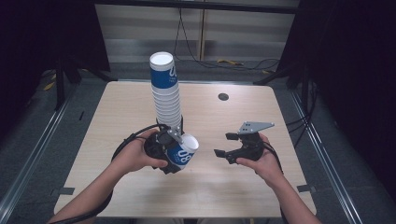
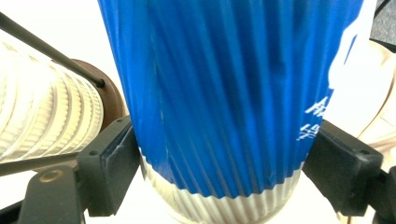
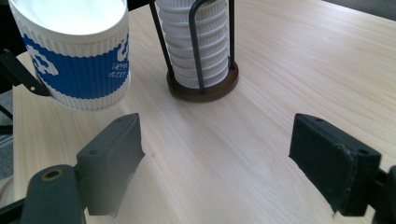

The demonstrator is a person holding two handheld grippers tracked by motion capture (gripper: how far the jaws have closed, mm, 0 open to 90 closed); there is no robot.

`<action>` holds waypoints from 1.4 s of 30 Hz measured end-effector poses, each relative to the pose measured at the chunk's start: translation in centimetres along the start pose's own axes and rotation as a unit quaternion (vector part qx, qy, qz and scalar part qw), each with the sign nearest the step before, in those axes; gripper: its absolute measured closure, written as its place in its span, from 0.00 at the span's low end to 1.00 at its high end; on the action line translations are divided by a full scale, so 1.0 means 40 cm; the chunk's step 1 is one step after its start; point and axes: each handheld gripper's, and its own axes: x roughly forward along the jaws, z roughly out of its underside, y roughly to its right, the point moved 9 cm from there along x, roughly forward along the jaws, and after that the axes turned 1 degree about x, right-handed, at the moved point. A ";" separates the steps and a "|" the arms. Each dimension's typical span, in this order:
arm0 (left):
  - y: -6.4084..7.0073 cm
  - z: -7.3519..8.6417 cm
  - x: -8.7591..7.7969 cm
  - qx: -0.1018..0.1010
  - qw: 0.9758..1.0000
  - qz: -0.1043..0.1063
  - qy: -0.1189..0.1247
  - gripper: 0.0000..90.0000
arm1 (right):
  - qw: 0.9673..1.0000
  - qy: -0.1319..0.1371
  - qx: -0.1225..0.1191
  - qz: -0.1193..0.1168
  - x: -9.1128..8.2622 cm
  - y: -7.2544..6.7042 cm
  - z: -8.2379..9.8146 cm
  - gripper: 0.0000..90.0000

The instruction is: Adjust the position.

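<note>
Your blue-and-white ribbed paper cup (image 1: 183,151) sat clamped low on its sides between your left gripper's (image 1: 173,140) jaws, tilted with its open mouth toward your right and clear of the surface (image 1: 233,186). Just behind it, the tall stack of matching cups (image 1: 166,91) stood upright in its wire holder, leaning slightly.

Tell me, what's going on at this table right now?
A person works with a gripper in each hand. The left gripper is shut on a blue-and-white paper cup, held tilted above the table just in front of the tall cup stack in its wire holder. The right gripper hovers open and holds nothing, off to the side.
</note>
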 end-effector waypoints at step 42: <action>-0.006 -0.014 0.035 0.019 0.998 0.007 -0.067 0.23 | 0.997 -0.025 -0.030 -0.060 0.036 -0.065 0.038 0.18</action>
